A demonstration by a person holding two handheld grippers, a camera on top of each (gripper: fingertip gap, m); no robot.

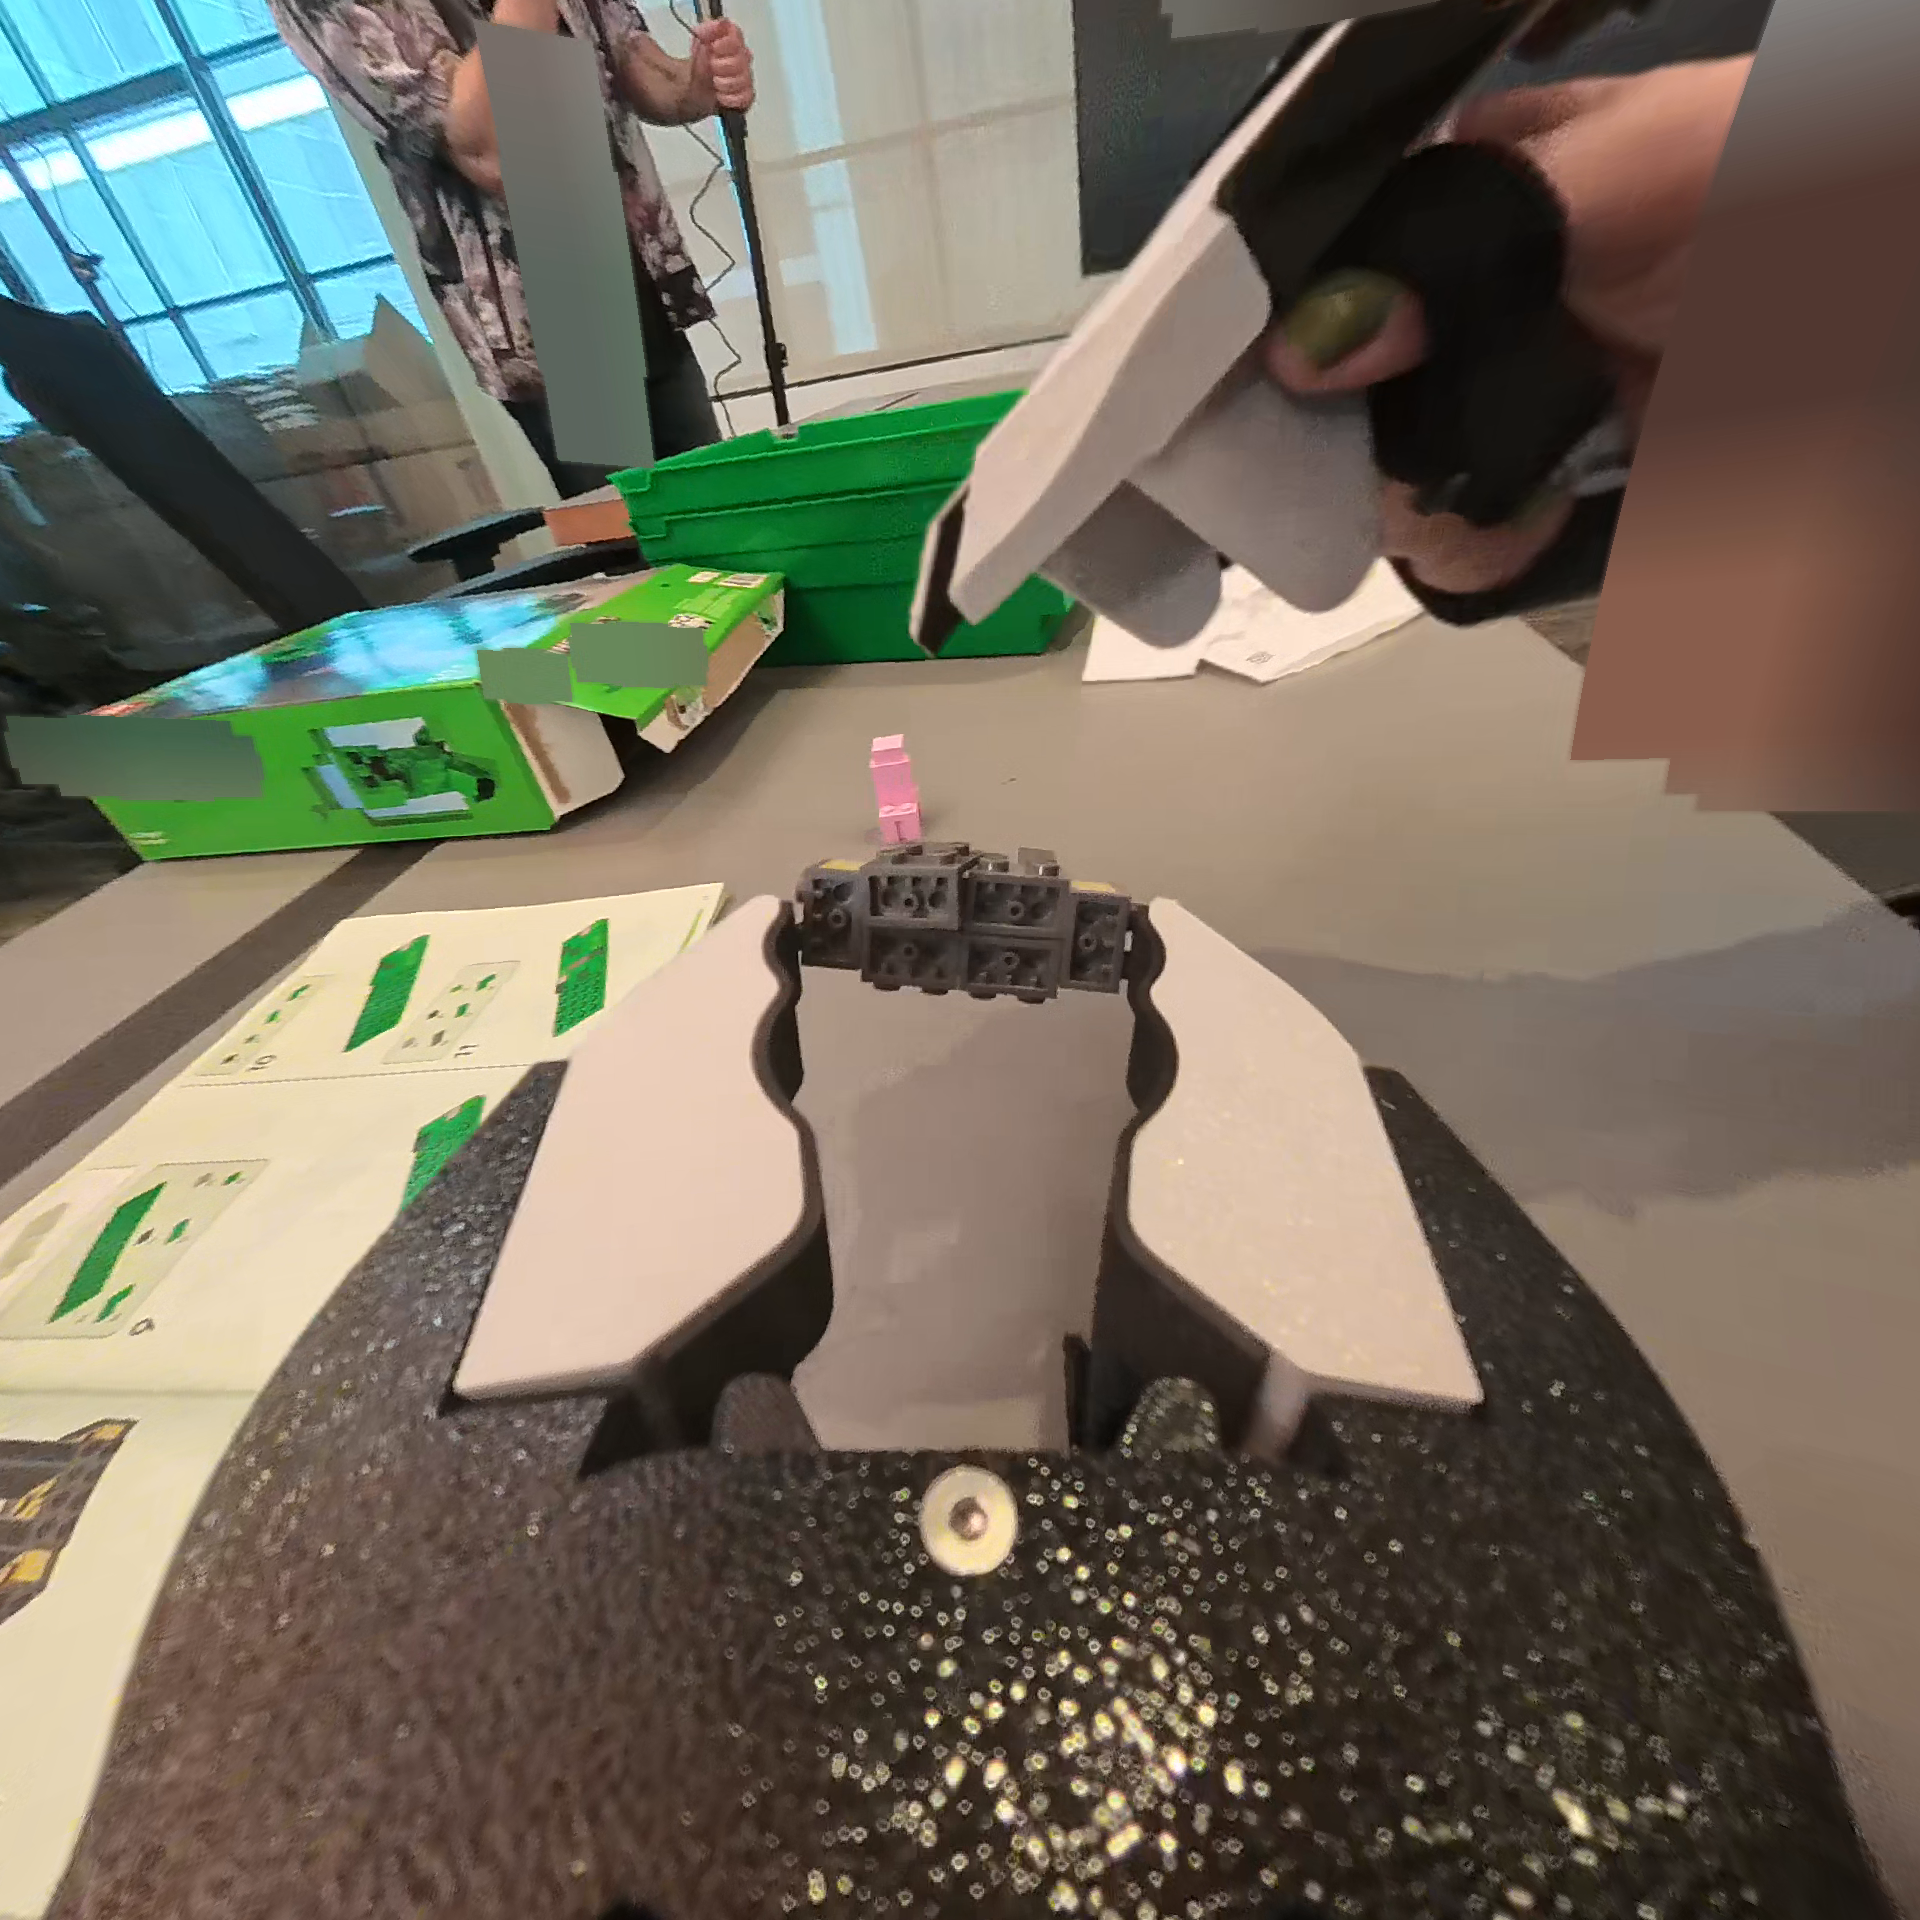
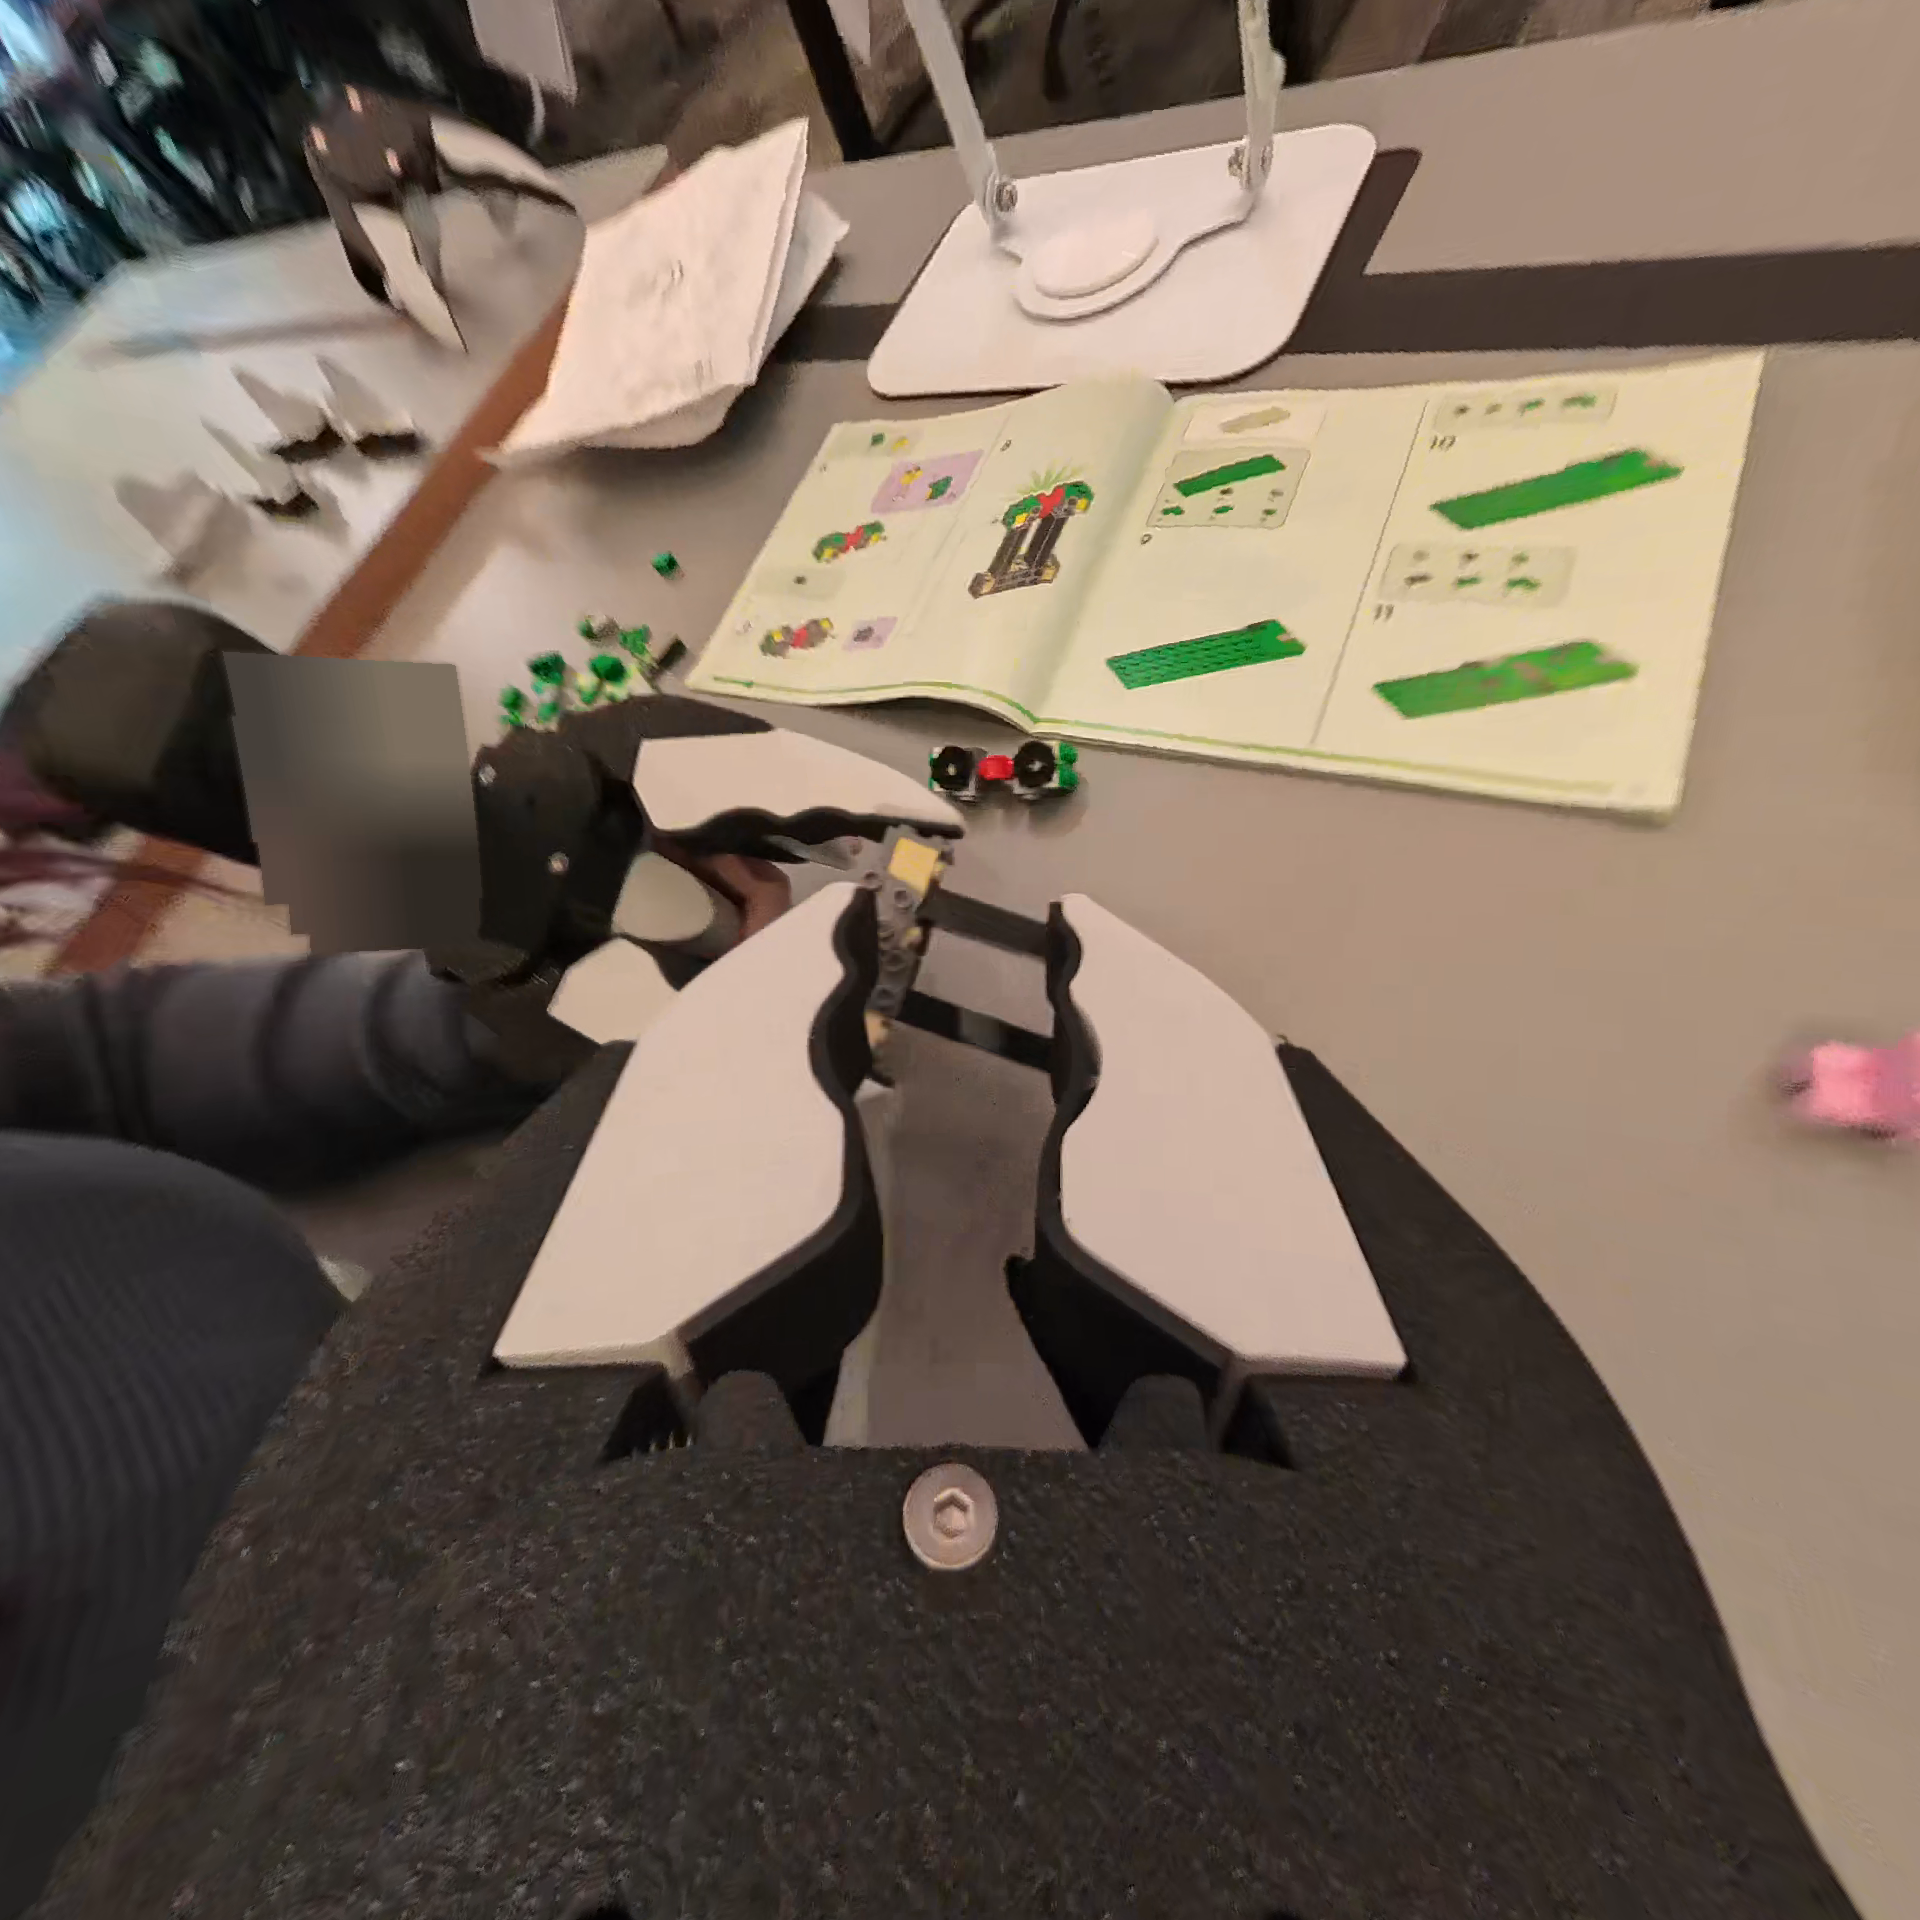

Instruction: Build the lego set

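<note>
My left gripper (image 1: 966, 940) is shut on a dark grey brick assembly (image 1: 1013, 904) and holds it by its two ends above the table, with the bricks' undersides facing the camera. In the right wrist view the left gripper (image 2: 883, 852) comes in from the left, and the assembly (image 2: 914, 862) shows black pillars (image 2: 987, 925) sticking out sideways. My right gripper (image 2: 951, 935) is open and empty. It hovers above and behind the assembly, seen at the upper right of the left wrist view (image 1: 940, 592). A small black, red and green sub-assembly (image 2: 1003, 771) lies on the table.
An open instruction booklet (image 2: 1247, 571) lies on the grey table (image 1: 1351, 935). Near it are loose green pieces (image 2: 582, 675), a pink figure (image 1: 896, 790), a green set box (image 1: 343, 727), stacked green bins (image 1: 831, 520), white paper bags (image 2: 686, 301) and a white lamp base (image 2: 1122, 260). A person stands behind the table.
</note>
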